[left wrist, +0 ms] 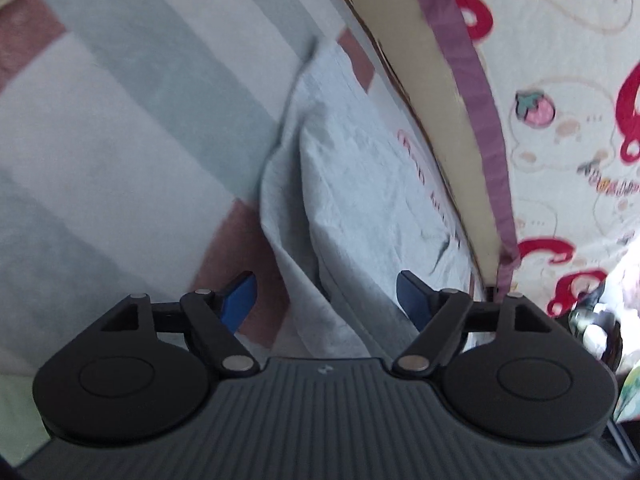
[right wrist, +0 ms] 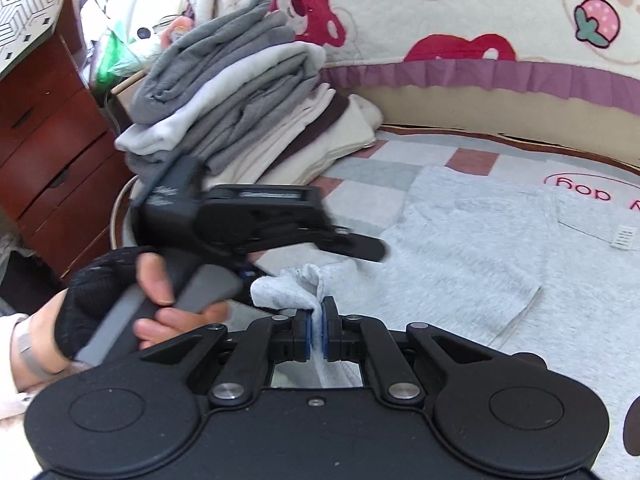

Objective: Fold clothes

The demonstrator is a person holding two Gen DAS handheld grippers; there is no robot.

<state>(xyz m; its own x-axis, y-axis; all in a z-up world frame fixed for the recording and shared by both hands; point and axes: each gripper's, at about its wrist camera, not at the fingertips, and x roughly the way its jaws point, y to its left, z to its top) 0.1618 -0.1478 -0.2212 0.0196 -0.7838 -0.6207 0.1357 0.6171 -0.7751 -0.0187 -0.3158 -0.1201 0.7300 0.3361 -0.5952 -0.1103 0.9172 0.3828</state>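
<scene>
A light grey garment [right wrist: 472,248] lies partly folded on a checked blanket [right wrist: 384,176], with pink lettering near its far edge. My right gripper [right wrist: 318,320] is shut on a bunched fold of that garment, and cloth stands up between the blue pads. My left gripper [right wrist: 360,246], held by a gloved hand [right wrist: 100,292], hovers just left of and above that fold. In the left wrist view the left gripper [left wrist: 326,296] is open, with the grey garment [left wrist: 352,184] running between and beyond its blue pads [left wrist: 240,300]; nothing is clamped.
A tall stack of folded grey and cream clothes [right wrist: 240,112] stands at the back left of the blanket. Reddish wooden drawers [right wrist: 52,140] are at the far left. A bear-print quilt [right wrist: 460,8] with a purple frill [right wrist: 480,76] borders the back.
</scene>
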